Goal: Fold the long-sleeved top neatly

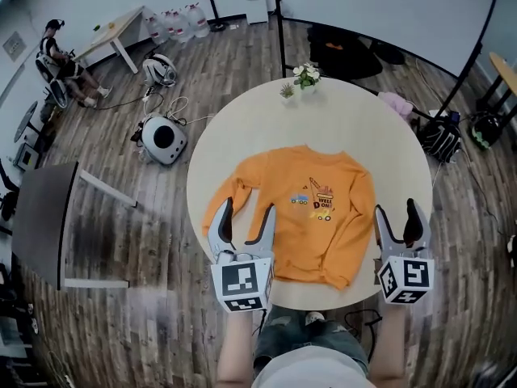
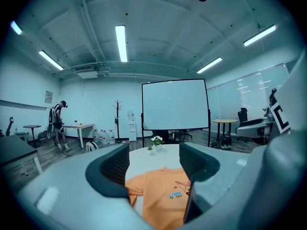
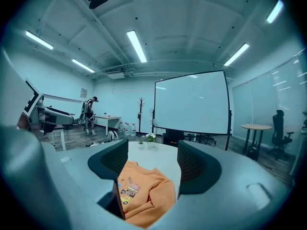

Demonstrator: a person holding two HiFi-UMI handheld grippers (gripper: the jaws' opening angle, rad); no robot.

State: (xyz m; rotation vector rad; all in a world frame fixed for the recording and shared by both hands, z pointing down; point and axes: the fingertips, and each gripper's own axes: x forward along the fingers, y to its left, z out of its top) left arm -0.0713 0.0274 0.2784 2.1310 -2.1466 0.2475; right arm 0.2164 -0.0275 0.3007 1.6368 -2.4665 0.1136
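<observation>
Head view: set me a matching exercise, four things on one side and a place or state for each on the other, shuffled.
Things
1. long-sleeved top
2. potted flowers
3. left gripper
4. right gripper

Places or states
A. jaws apart, beside the top at the view's right
B. at the far edge of the table
C. spread flat, print facing up
D. jaws apart, over a sleeve

Pairs: 1-C, 2-B, 3-D, 4-A
</observation>
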